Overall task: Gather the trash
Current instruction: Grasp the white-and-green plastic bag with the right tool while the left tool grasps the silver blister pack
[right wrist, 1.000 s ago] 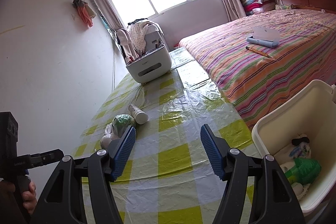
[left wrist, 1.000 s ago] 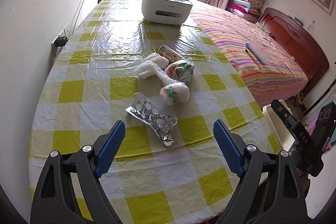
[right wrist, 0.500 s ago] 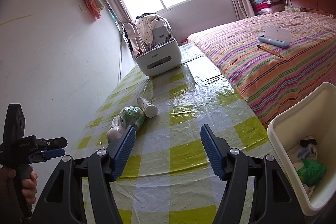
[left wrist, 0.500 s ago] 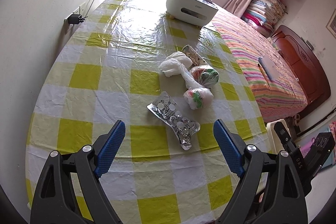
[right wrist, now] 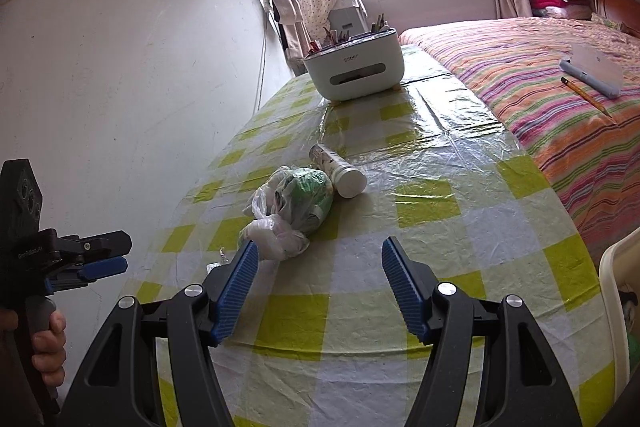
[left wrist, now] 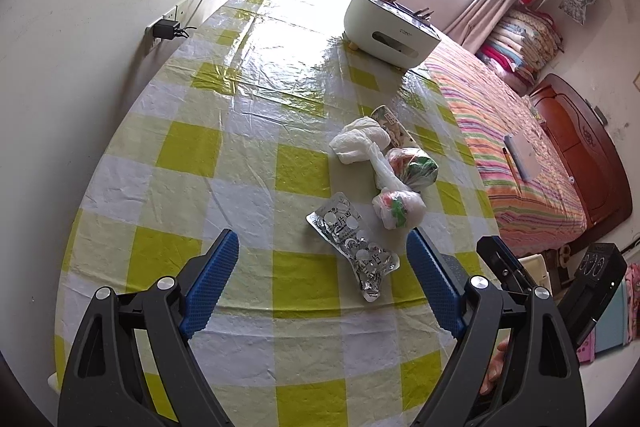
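Note:
Trash lies on the yellow-checked tablecloth (left wrist: pixel 168 147): a silver blister pack (left wrist: pixel 354 247), a small knotted plastic bag (left wrist: pixel 398 207), a green-and-red bagged lump (left wrist: pixel 414 165), a crumpled white tissue (left wrist: pixel 358 141) and a lying paper cup (left wrist: pixel 394 126). My left gripper (left wrist: pixel 322 281) is open and empty, above the table just short of the blister pack. My right gripper (right wrist: pixel 320 287) is open and empty, low over the table with the bagged trash (right wrist: pixel 298 205) and the cup (right wrist: pixel 340 171) ahead to the left. A cream bin (right wrist: pixel 618 307) stands at the table's right edge.
A white tissue-box organiser (left wrist: pixel 390 31) with pens stands at the table's far end. A striped bed (right wrist: pixel 560 99) runs along the table's right side. A wall (left wrist: pixel 80 47) with a plugged-in charger (left wrist: pixel 168 29) borders the left.
The left gripper has risen and tipped down over the table, so the trash sits further right. The right gripper has moved left and forward over the table, away from the bin. Both stay open.

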{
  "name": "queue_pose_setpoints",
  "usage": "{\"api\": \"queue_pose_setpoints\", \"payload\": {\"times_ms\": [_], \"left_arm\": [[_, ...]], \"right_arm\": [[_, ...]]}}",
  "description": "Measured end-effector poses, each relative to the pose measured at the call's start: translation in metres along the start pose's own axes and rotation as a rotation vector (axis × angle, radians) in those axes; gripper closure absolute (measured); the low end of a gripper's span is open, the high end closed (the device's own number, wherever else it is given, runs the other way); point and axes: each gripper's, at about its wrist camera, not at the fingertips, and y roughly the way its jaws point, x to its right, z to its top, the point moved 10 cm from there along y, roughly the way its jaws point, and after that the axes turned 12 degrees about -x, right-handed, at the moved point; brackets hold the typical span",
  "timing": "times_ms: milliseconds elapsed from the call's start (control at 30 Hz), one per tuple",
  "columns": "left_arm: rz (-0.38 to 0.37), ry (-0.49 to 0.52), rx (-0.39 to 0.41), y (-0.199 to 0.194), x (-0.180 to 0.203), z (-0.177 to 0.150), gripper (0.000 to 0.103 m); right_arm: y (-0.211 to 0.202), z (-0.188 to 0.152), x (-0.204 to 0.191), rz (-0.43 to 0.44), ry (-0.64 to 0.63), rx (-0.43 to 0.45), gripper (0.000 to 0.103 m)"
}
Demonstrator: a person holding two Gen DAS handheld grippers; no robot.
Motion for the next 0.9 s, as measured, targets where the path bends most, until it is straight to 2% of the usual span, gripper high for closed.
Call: {"api": "queue_pose_setpoints", "payload": {"times_ms": [133, 533, 667, 900], "left_arm": [[-0.004, -0.022, 0.004, -0.002, -0.004, 0.002, 0.018], [-0.017, -0.054, 0.007, -0.005, -0.009, 0.004, 0.018], [-0.006, -0.048, 0.003, -0.003, -0.009, 0.003, 0.018], [-0.002, -0.039, -0.007, 0.000, -0.008, 0.001, 0.018]], "right_arm": [[0.026, 0.010, -0.009, -0.011, -0.004, -0.057, 0.040], [0.088, 0.033, -0.005, -0.033, 0.126, -0.193, 0.040], [0.102, 0.034, -0.008, 0.012, 0.150, -0.224, 0.040], [0.114, 0.031, -0.017, 0.034, 0.097, -0.246, 0.041]]}}
